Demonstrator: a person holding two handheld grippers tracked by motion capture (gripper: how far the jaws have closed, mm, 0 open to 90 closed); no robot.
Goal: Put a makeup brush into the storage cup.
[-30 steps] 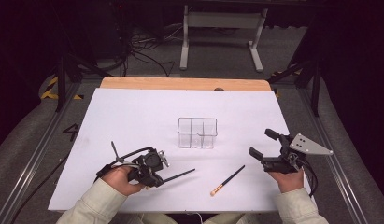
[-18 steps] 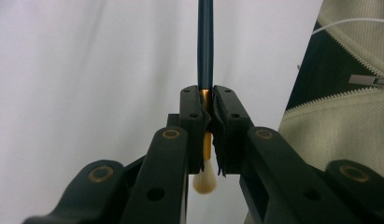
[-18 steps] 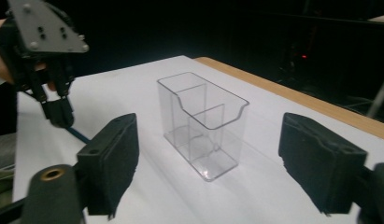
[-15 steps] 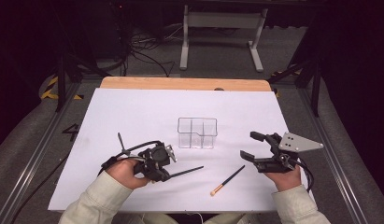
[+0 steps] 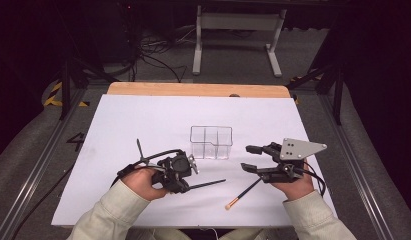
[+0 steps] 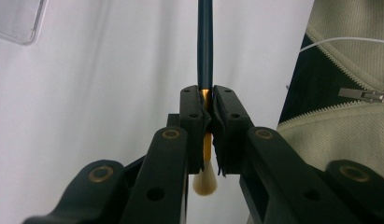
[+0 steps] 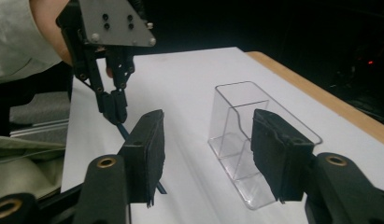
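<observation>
My left gripper (image 5: pixel 189 185) is shut on a dark-handled brush (image 5: pixel 208 183), whose handle sticks out to the right, lifted off the sheet. In the left gripper view the pads (image 6: pixel 192 105) clamp the brush's gold ferrule (image 6: pixel 205 95), with pale bristles (image 6: pixel 204 183) below. My right gripper (image 5: pixel 245 158) points left, just right of the clear divided holder (image 5: pixel 211 142). Its jaws have just been closing but still stand apart with nothing between them. The holder (image 7: pixel 245 140) stands beyond them. A second brush (image 5: pixel 247 190) lies on the sheet under that gripper.
A white sheet (image 5: pixel 143 120) covers the table, with a wooden edge (image 5: pixel 193 90) at the back. A metal stand (image 5: pixel 235 30) and cables (image 5: pixel 153 55) are on the dark floor behind. My left gripper (image 7: pixel 114 108) hangs ahead-left in the right gripper view.
The left gripper has risen and moved right with its brush. The right gripper has moved left toward the holder, and its jaws have narrowed.
</observation>
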